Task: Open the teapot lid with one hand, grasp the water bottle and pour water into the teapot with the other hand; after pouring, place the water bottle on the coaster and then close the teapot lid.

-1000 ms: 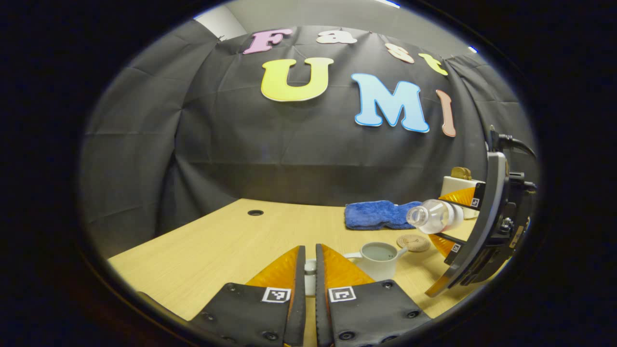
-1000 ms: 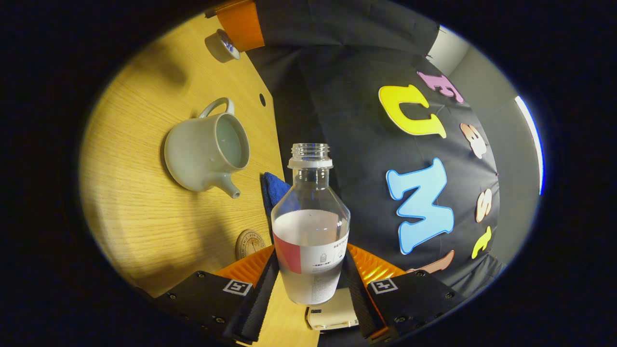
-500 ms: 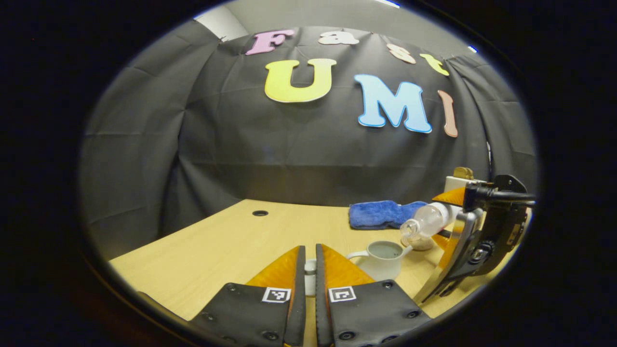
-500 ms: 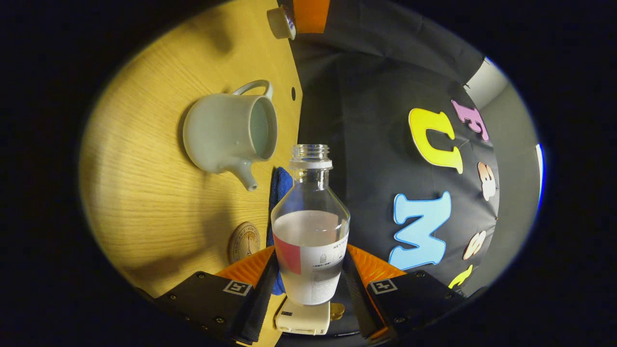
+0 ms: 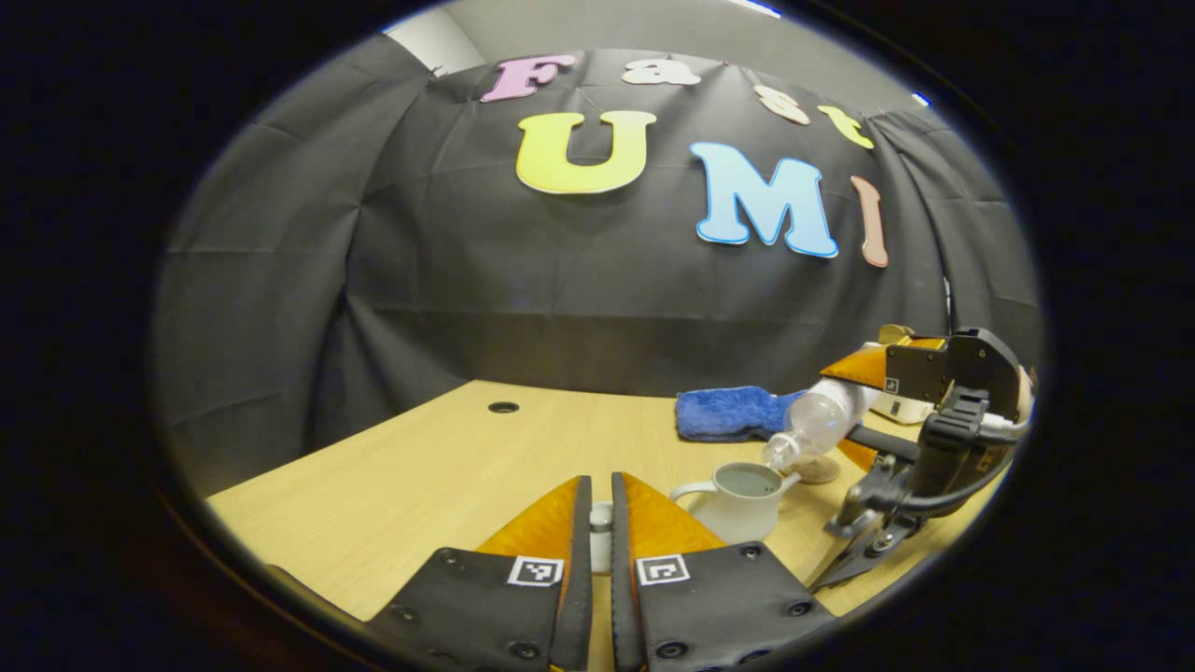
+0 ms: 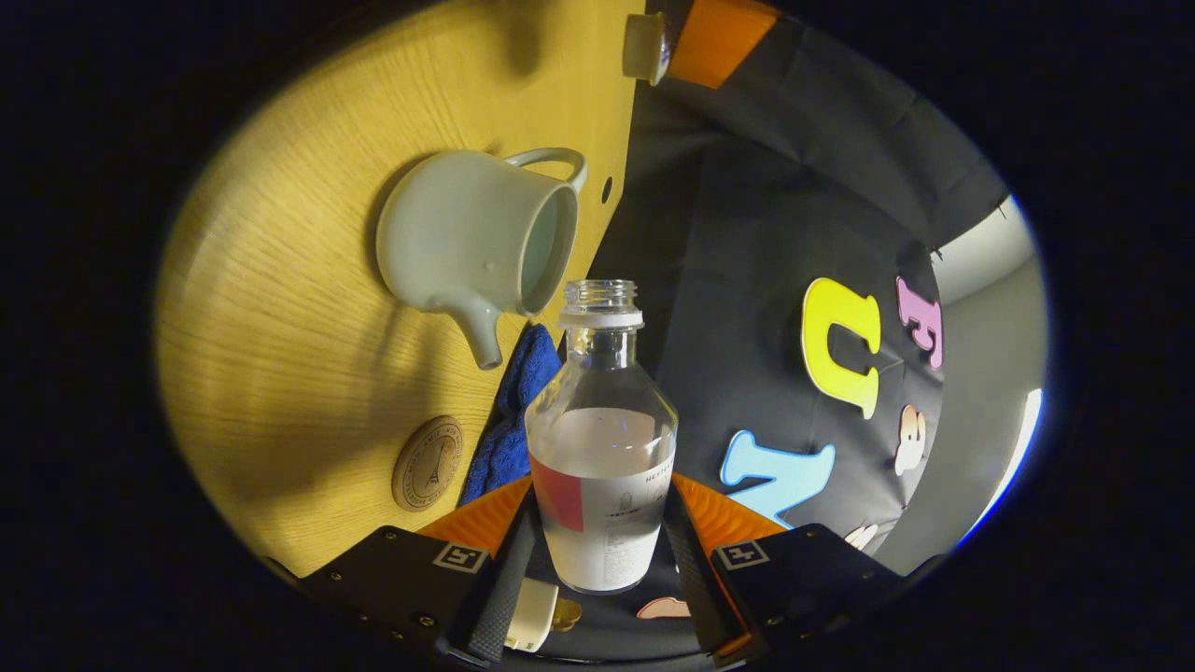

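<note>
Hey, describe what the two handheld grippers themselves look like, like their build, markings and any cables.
Each gripper has two wedge-shaped fingers on black plates with round screws, and every plate carries a small square black-and-white marker. The left gripper shows this up close. The right gripper, seen from the left gripper view, adds a black body, a curved metallic bracket and black cables.

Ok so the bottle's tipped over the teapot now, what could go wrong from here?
1. The water bottle's mouth hangs near the teapot's rim on the spout side, not over its middle, so water may spill onto the table.
2. The left tool holds the lid low beside the teapot; a nudge could shift the pot mid-pour.
</note>
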`<state>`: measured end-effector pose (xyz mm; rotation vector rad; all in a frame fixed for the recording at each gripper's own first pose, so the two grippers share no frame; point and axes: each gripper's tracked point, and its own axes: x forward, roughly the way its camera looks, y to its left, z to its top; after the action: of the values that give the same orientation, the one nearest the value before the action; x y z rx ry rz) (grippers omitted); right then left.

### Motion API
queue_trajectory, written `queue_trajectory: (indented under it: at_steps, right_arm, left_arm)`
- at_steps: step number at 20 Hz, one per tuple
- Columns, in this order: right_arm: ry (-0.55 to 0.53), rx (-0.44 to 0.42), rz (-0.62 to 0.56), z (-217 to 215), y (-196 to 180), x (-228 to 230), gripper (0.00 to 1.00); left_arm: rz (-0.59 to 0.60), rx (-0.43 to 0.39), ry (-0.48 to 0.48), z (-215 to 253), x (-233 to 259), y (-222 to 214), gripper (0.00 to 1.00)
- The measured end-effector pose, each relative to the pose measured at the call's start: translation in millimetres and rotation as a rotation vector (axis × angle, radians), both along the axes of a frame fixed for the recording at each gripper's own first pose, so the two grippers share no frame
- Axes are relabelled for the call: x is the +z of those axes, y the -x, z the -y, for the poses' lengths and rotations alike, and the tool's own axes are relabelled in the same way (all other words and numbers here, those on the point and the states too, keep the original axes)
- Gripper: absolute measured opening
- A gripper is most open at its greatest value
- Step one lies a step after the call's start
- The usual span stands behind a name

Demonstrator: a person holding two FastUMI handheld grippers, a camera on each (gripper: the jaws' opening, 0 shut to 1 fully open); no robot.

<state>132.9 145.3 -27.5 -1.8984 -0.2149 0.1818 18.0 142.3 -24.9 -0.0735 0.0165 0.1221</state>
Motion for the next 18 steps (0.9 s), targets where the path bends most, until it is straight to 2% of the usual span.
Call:
queue_trajectory:
  at_steps: [1, 6, 18]
  right_arm:
    - [0.015, 0.008, 0.009, -0.5, 0.0, 1.4, 0.73]
    - [0.09, 0.034, 0.047, -6.2, 1.8, 6.5, 0.73]
    - [0.149, 0.053, 0.098, -11.9, -0.7, 17.7, 0.74]
  left_arm:
    - [0.0, -0.001, 0.003, -0.1, 0.2, -0.2, 0.16]
    - [0.001, -0.002, 0.004, -1.2, -1.1, 0.8, 0.16]
    - [0.003, -0.005, 0.01, -2.0, -1.0, 0.4, 0.16]
